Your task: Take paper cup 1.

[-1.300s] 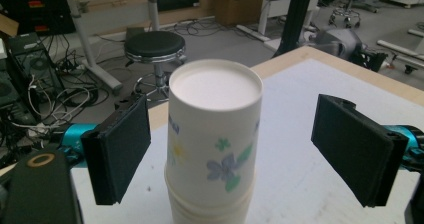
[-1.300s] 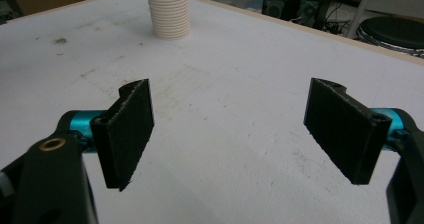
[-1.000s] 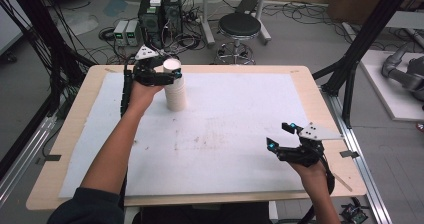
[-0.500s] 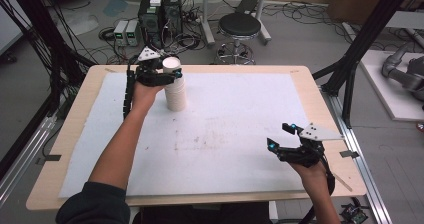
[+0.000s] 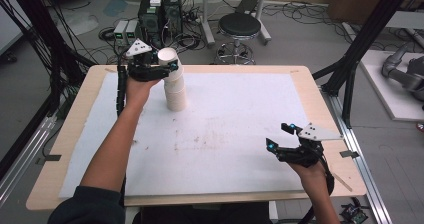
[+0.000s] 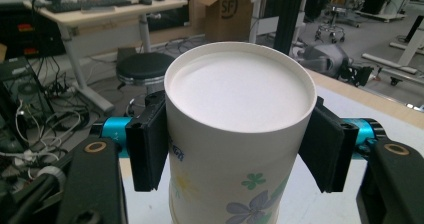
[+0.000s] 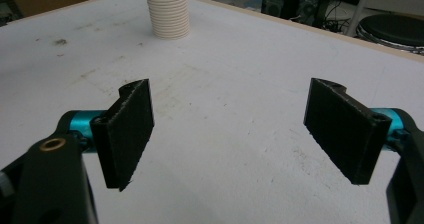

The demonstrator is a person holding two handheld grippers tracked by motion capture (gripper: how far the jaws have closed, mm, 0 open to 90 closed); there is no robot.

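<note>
- Left gripper [image 5: 161, 70] clamps the top paper cup [image 5: 169, 61], both pads pressing its sides, at the table's [image 5: 300, 91] far left.
- Cup sits atop the cup stack [image 5: 175, 91], upright.
- Right gripper [image 5: 280, 138] hovers near right, jaws wide apart, holding nothing.

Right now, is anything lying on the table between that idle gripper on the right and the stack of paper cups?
Nothing visible. Bare white table cover lies between the right gripper and the cup stack, whose top cup sits between the left gripper jaws.

Change noted: we now hold the top cup [image 5: 169, 60] higher, partly lifted off the cup stack [image 5: 175, 93] by our left hand-held gripper [image 5: 150, 70].
</note>
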